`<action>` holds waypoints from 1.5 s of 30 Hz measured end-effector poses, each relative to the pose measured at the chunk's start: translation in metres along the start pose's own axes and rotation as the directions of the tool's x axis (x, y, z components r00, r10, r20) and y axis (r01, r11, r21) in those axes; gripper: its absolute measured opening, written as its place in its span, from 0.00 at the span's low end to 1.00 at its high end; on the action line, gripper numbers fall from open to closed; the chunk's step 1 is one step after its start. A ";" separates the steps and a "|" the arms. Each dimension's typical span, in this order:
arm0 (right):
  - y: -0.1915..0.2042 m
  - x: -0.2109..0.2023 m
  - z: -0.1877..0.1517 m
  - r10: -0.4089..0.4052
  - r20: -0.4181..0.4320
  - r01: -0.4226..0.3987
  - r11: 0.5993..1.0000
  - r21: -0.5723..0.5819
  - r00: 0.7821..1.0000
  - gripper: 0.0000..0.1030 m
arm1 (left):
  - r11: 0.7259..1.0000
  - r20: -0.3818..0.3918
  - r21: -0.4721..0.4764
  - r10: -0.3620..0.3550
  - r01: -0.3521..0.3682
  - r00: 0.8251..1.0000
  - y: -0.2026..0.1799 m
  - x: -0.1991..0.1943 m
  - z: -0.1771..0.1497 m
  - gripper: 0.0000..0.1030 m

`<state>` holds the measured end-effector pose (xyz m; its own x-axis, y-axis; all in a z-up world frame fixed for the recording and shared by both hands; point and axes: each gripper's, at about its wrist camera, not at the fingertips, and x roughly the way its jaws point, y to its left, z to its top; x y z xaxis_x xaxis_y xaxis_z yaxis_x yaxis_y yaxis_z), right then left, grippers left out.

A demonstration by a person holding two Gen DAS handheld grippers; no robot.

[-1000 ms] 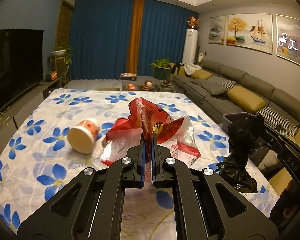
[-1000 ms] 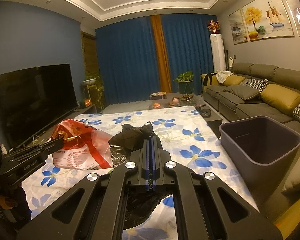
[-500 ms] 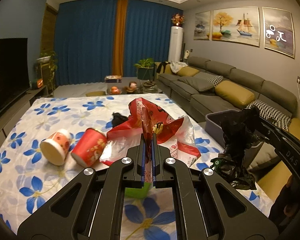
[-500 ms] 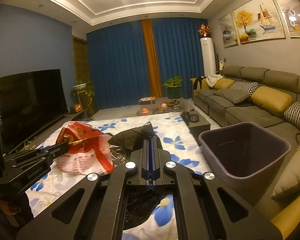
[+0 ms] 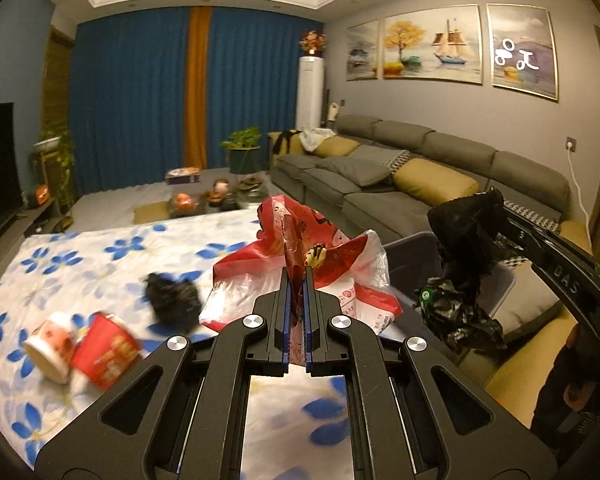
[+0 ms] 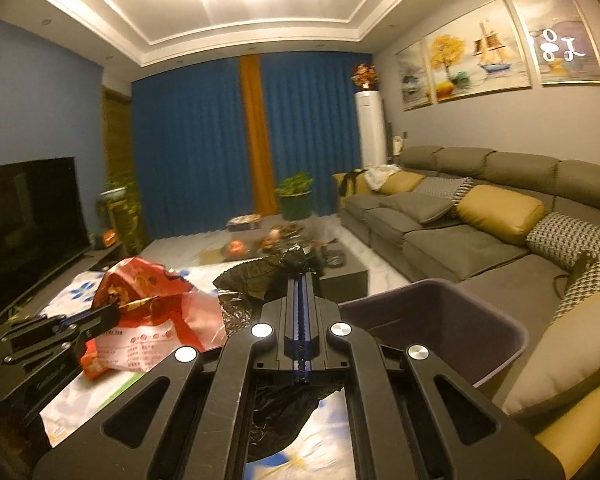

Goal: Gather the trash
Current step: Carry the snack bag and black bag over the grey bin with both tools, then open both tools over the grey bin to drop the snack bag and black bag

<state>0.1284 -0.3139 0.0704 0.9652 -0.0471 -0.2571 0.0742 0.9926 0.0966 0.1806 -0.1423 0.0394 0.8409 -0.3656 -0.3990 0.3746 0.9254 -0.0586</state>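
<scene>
Left gripper (image 5: 296,280): matte black, two slim fingers with blue inner pads, forked linkage arms, four round silver screw heads. Right gripper (image 6: 302,280): same build, blue strip between fingers; white lettering "DAS" along its side in left wrist view.

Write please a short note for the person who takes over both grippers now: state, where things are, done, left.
Left gripper: shut on the red plastic bag, lifted.
Right gripper: shut on the black plastic bag, lifted beside the grey bin.
Done: both bags picked up.
Left: drop both into the bin, which looks empty; then collect two cups and black wad from the floral cloth.
</scene>
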 end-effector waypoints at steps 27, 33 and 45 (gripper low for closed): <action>-0.105 0.044 0.002 -0.207 0.008 0.206 0.975 0.077 0.978 0.02 | 0.979 -0.067 0.070 -0.187 0.191 0.980 -0.107 0.109 0.018 0.04; -0.104 0.051 -0.001 -0.199 0.006 0.198 0.978 0.072 0.980 0.02 | 0.977 -0.081 0.063 -0.196 0.201 0.977 -0.110 0.118 0.019 0.04; -0.104 0.062 -0.005 -0.187 -0.020 0.188 0.981 0.056 0.982 0.03 | 0.973 -0.104 0.060 -0.218 0.224 0.970 -0.119 0.128 0.018 0.05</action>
<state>0.1789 -0.4195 0.0397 0.9290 -0.2299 -0.2899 0.2684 0.9581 0.1002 0.2510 -0.3010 0.0116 0.6939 -0.5457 -0.4699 0.5764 0.8120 -0.0918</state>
